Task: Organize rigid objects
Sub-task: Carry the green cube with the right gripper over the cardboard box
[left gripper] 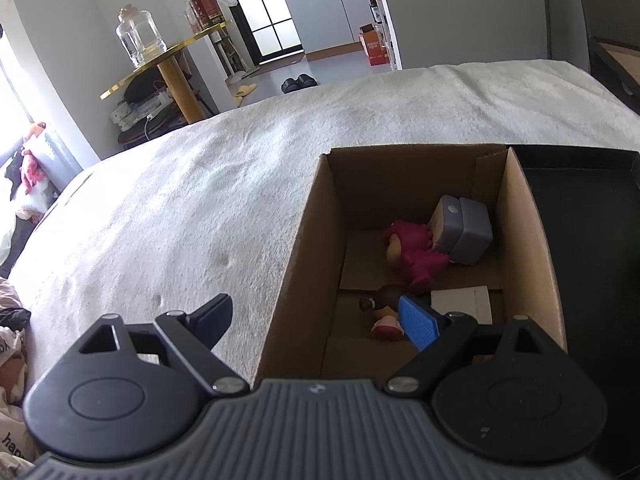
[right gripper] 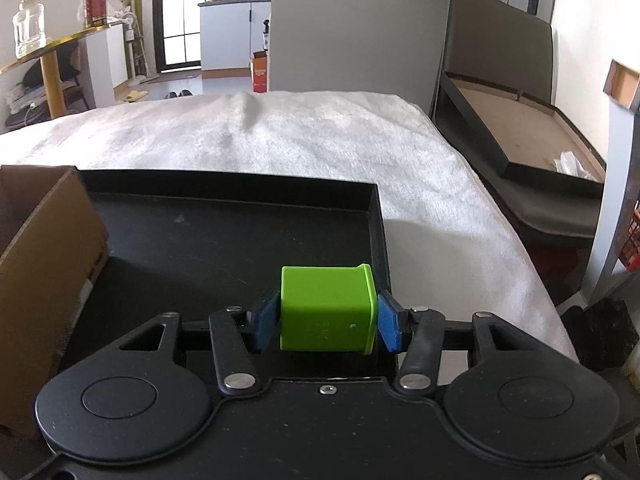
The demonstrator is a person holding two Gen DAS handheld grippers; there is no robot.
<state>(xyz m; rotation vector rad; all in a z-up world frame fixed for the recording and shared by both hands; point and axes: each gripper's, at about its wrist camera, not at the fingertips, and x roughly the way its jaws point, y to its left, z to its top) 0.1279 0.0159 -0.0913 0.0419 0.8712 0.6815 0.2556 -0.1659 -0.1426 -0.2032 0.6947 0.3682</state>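
Note:
A cardboard box (left gripper: 312, 248) stands on a white blanket and holds a grey block (left gripper: 466, 232), a pink figurine (left gripper: 416, 252), a small brown-headed doll (left gripper: 386, 312) and a white card (left gripper: 464, 302). My left gripper (left gripper: 320, 316) is open and empty, straddling the box's near left wall. My right gripper (right gripper: 327, 320) is shut on a green cube (right gripper: 326, 308), low over the near right part of a black tray (right gripper: 240, 232). The cardboard box (right gripper: 44, 264) sits left of the tray.
The white blanket (right gripper: 320, 136) covers the bed around box and tray. A black bed frame (right gripper: 520, 136) lies to the right. A gold shelf with a glass jar (left gripper: 140, 36) stands at the back left.

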